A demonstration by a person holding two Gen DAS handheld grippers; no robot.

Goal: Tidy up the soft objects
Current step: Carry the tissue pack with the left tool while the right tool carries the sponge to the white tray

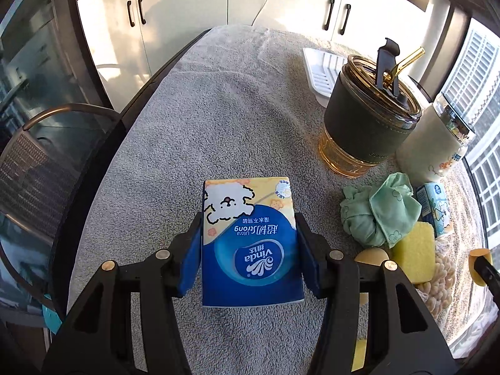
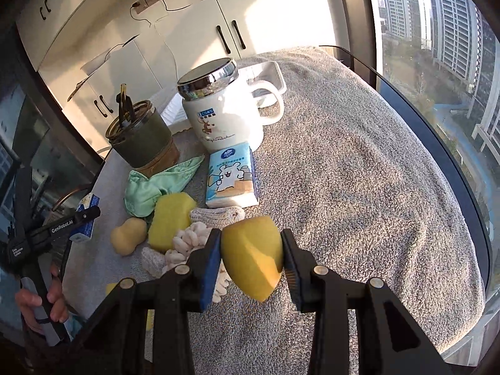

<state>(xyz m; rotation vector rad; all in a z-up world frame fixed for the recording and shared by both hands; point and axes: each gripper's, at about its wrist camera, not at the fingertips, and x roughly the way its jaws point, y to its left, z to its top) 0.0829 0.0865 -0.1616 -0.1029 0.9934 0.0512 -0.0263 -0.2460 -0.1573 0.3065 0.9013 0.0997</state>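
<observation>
My left gripper (image 1: pixel 248 234) is shut on a blue and yellow tissue pack (image 1: pixel 250 237), held above the grey towel. My right gripper (image 2: pixel 251 251) is shut on a yellow egg-shaped sponge (image 2: pixel 253 259), lifted off the table. On the towel lie a crumpled green cloth (image 1: pixel 379 207) (image 2: pixel 153 184), a yellow block sponge (image 1: pixel 414 254) (image 2: pixel 170 220), a small gourd-shaped yellow sponge (image 2: pixel 128 236) (image 1: pixel 372 254), a light blue tissue pack (image 2: pixel 232 176) (image 1: pixel 436 204) and a cream knitted rope piece (image 2: pixel 193 240). The left gripper with its tissue pack also shows at the right wrist view's left edge (image 2: pixel 84 222).
A dark-sleeved amber cup with a straw (image 1: pixel 370 115) (image 2: pixel 142 136) and a white lidded mug (image 2: pixel 223 112) (image 1: pixel 436 143) stand behind the soft things. A white tray (image 1: pixel 322 68) lies farther back. The towel-covered table (image 2: pixel 359 172) ends at a window on the right; a chair (image 1: pixel 37 162) stands left.
</observation>
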